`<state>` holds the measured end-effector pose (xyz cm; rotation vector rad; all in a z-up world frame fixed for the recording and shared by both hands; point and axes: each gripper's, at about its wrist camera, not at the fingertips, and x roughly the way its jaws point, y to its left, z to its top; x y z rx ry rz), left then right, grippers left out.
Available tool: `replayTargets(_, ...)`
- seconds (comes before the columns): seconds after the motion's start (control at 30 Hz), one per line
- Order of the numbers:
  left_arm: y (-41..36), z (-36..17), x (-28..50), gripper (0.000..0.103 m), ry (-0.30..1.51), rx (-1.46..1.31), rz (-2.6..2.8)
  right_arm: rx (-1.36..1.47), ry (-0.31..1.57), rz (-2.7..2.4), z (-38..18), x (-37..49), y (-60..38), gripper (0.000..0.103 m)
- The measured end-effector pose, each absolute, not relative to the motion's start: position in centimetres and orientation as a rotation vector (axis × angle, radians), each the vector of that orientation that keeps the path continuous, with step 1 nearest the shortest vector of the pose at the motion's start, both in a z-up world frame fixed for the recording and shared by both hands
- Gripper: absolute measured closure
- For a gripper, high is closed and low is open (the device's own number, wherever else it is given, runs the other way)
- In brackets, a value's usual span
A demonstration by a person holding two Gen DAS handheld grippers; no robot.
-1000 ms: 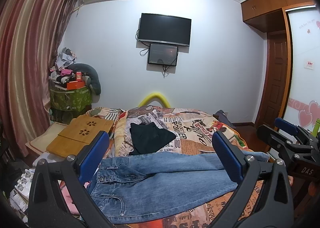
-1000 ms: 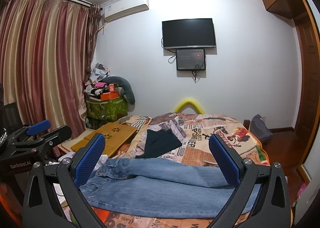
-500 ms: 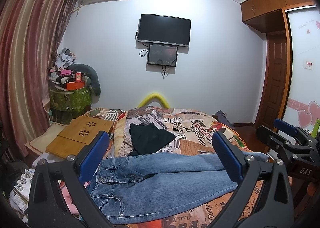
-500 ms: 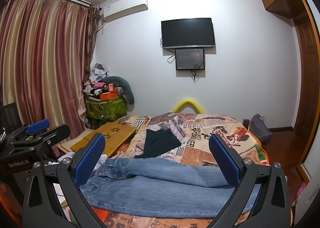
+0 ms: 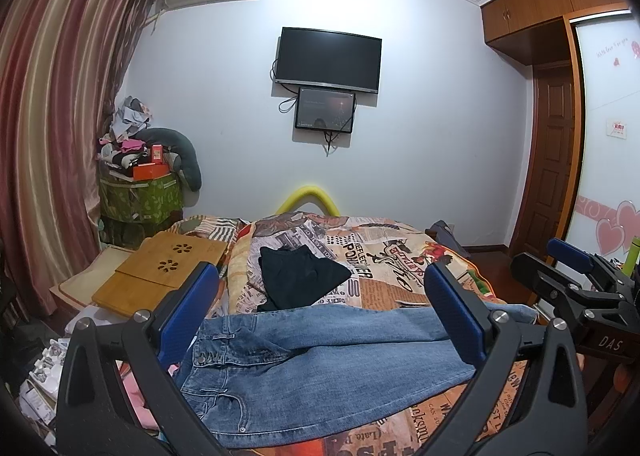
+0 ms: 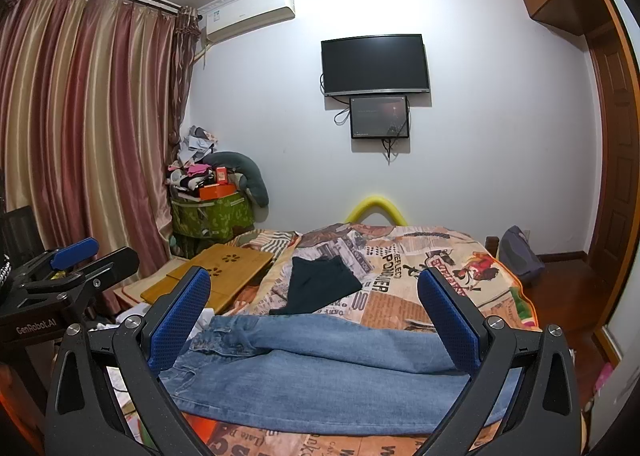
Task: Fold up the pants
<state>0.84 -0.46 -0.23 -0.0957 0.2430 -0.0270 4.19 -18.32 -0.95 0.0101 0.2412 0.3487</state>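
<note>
Jeans, blue denim pants [image 5: 320, 360], lie flat across the near end of the newspaper-print bedspread [image 5: 384, 272], waistband toward the left, legs toward the right; nothing has changed over the last second. Left gripper [image 5: 320, 320] and right gripper [image 6: 316, 320] both still hover above the denim with blue-padded jaws wide apart, gripping nothing, so folding likely hasn't begun and a grasp comes next. Black folded garment [image 5: 300, 280] sits just beyond the jeans, bamboo lap tray [image 5: 160, 276] further left.
</note>
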Motion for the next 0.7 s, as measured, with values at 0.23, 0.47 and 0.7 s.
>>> replayTargets(0.23,-0.46,-0.25,0.84,0.0,0.243,-0.094,-0.026,0.013,0.244,0.347,-1.24,4.06,-18.64,0.0)
replayTargets(0.47,-0.5,-0.22,0.84,0.0,0.243,-0.094,-0.027,0.013,0.247,0.342,-1.79,3.91,-18.63,0.0)
replayTargets(0.7,-0.58,-0.22,0.88,0.0,0.245,-0.094,-0.028,0.014,0.247,0.343,-1.65,3.97,-18.62,0.0)
